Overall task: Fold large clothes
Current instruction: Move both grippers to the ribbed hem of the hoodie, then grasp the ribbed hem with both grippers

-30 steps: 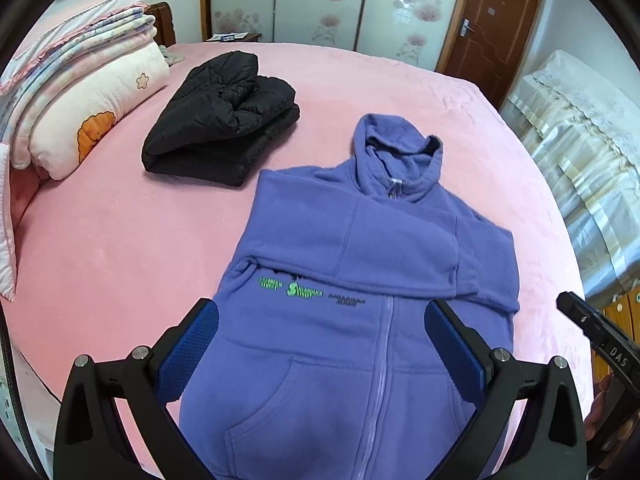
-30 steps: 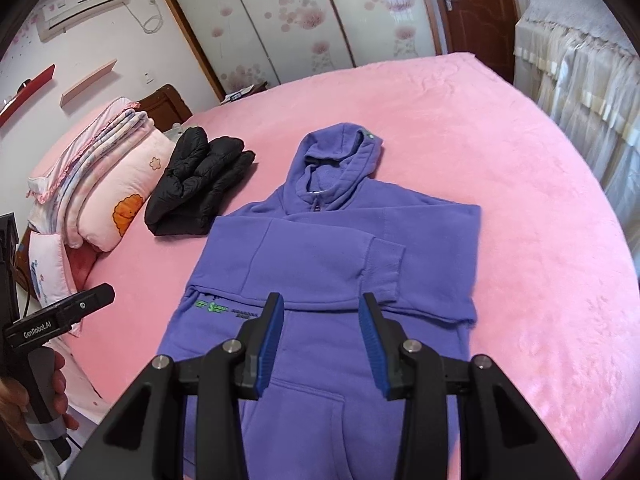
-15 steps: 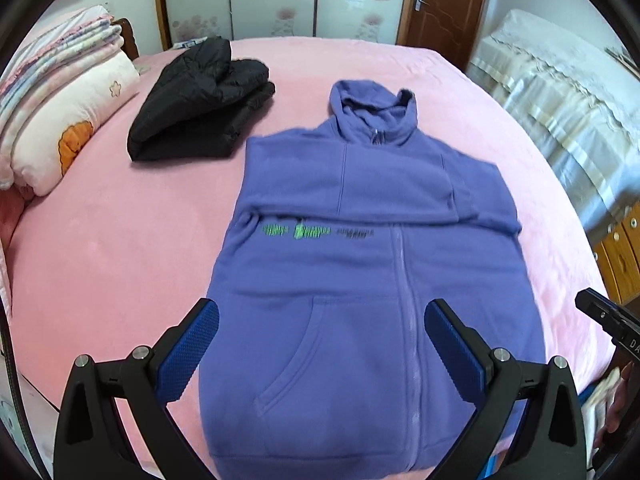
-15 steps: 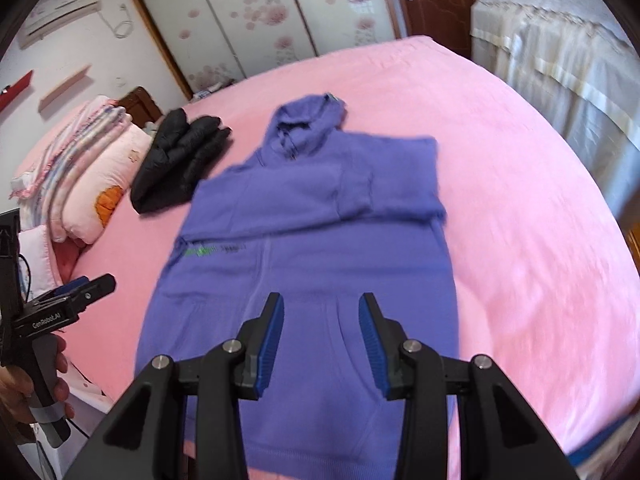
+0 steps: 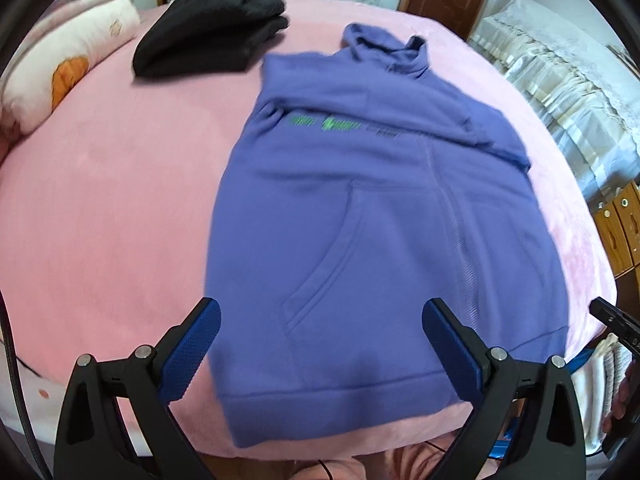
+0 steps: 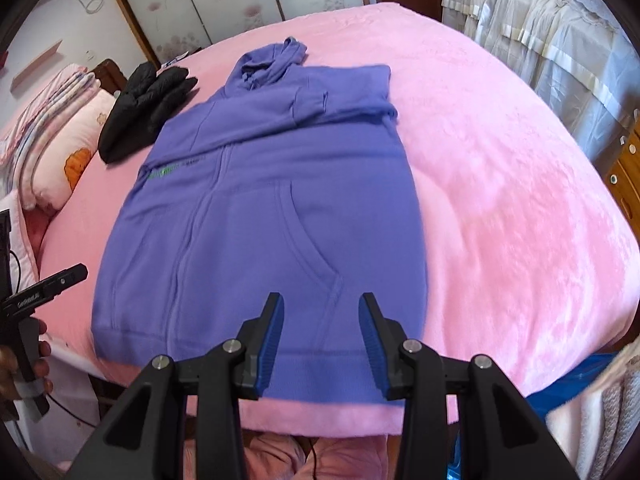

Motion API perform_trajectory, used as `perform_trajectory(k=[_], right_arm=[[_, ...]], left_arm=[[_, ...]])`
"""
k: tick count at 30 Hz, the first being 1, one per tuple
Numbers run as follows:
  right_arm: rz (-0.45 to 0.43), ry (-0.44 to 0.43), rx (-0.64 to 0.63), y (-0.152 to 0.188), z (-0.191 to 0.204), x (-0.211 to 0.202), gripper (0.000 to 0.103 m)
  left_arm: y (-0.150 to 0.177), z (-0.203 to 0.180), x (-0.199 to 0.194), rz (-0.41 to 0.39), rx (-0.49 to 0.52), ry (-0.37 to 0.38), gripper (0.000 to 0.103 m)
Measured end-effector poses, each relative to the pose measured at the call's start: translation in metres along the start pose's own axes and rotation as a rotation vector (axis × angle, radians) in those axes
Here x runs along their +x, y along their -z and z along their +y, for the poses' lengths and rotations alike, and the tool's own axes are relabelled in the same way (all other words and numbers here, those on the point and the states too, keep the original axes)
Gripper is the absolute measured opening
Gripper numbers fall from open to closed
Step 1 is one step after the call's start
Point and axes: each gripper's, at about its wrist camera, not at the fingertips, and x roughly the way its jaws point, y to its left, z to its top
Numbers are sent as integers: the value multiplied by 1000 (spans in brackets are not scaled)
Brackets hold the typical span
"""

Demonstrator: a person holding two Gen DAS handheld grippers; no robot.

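Lying flat, purple hoodie (image 6: 264, 208), pink bed (image 6: 500, 200)

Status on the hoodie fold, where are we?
Done: hoodie lies flat on the bed, both sleeves folded across the chest; a black jacket sits folded beside it. In hand: nothing; left gripper and right gripper hover open near the hem. Left: folding the body.

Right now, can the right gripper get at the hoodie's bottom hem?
Probably yes. The right gripper is open, holds nothing and hovers just above the hem of the purple hoodie, which lies flat at the near edge of the bed; nothing lies between.
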Motion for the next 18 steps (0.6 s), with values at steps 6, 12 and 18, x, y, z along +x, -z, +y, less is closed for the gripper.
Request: perform_trajectory(k=[6,12,18], right_arm=[[73,29,73,33,-35,19,39],[114,42,80,51,-52,33,39],[137,-5,78,46,-57,52,39]], left_arm=[[23,30,16,40,-42,-8,100],[39,60,35,83,-110,39,100],[50,76,49,107,-169,69,98]])
